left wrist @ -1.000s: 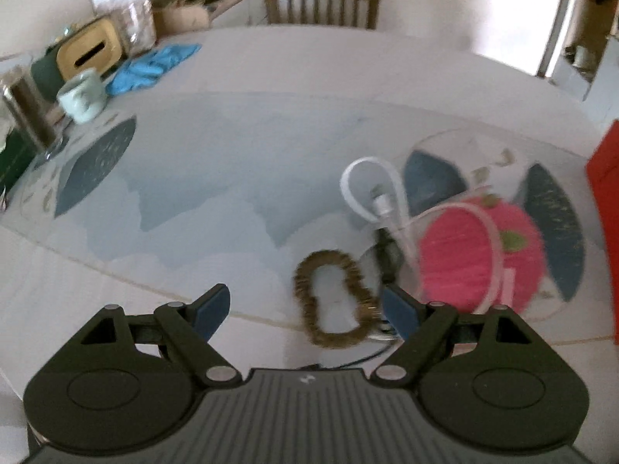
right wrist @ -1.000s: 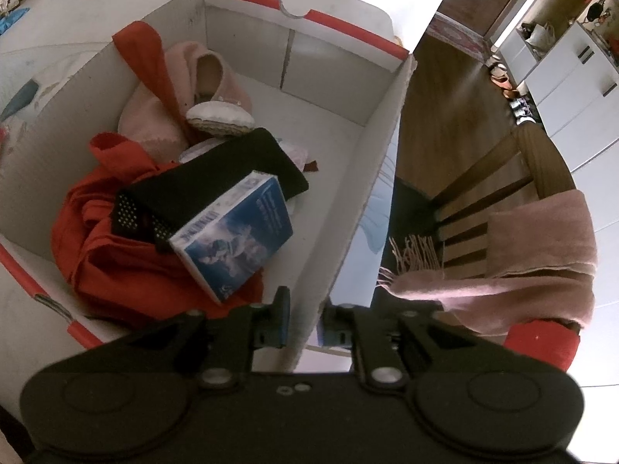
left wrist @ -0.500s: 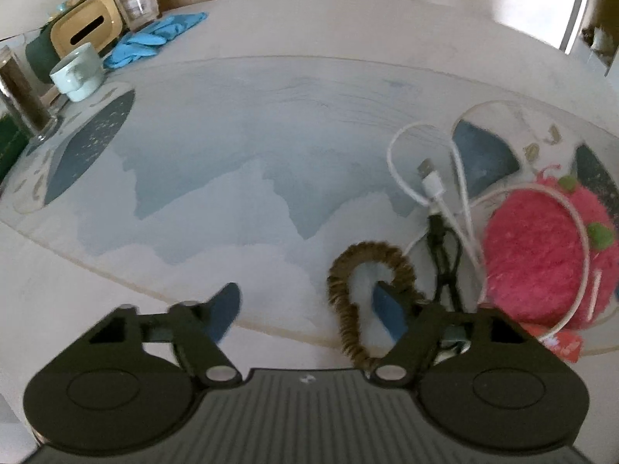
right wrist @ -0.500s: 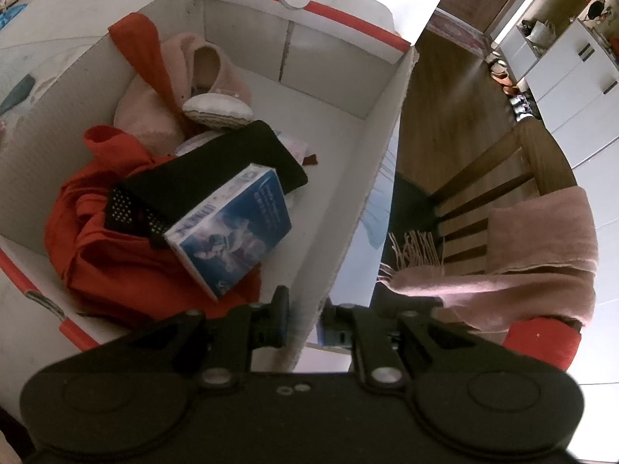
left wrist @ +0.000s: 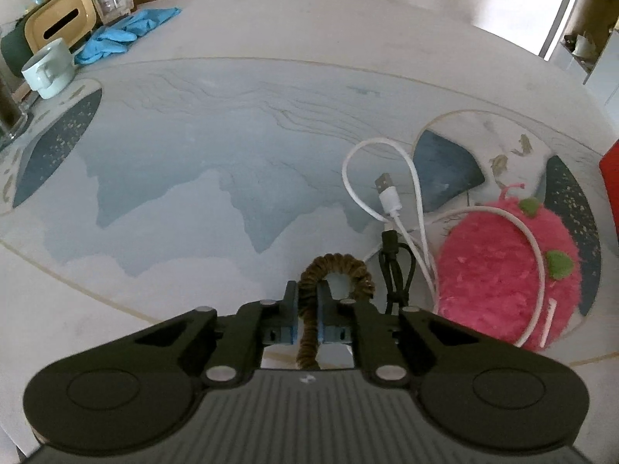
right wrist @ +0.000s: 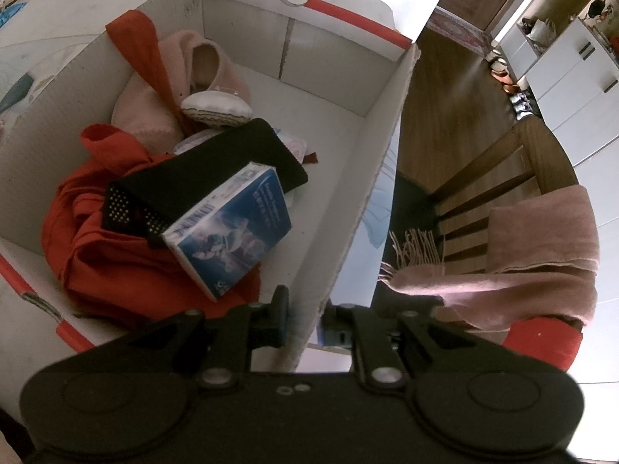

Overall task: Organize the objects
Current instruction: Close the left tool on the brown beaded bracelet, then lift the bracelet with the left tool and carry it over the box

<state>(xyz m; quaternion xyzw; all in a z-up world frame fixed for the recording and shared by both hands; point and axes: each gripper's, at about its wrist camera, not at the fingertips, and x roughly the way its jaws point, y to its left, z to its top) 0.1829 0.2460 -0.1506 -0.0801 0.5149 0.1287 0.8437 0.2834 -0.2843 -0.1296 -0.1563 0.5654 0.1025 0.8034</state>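
While the left tongs [left wrist: 308, 301] close, their blue pads pinch one side of the brown hair tie [left wrist: 336, 270], which lies on the table [left wrist: 271, 77]. That strand runs back between the pads toward the camera; the rest of the loop arches out past the fingertips and curves to the right. Just right of the tie lies a black cable [left wrist: 394, 266], and beside that a white cable [left wrist: 387, 189] looped with its plug end facing up. The white cable also crosses a pink fuzzy toy [left wrist: 503, 270] with green spots, farther right. At the table's far left stand a mug [left wrist: 48, 67], blue gloves [left wrist: 123, 34] and a tissue box [left wrist: 58, 27].

The right tongs [right wrist: 303, 317] are clenched on the near wall of a white box [right wrist: 359, 193] with red trim, one finger inside and one outside. In the box lie a red cloth [right wrist: 100, 255], a black case [right wrist: 216, 162], a blue carton [right wrist: 232, 232] and a pink slipper [right wrist: 201, 73]. Right of the box, a pink scarf [right wrist: 522, 255] hangs over a chair [right wrist: 503, 178].
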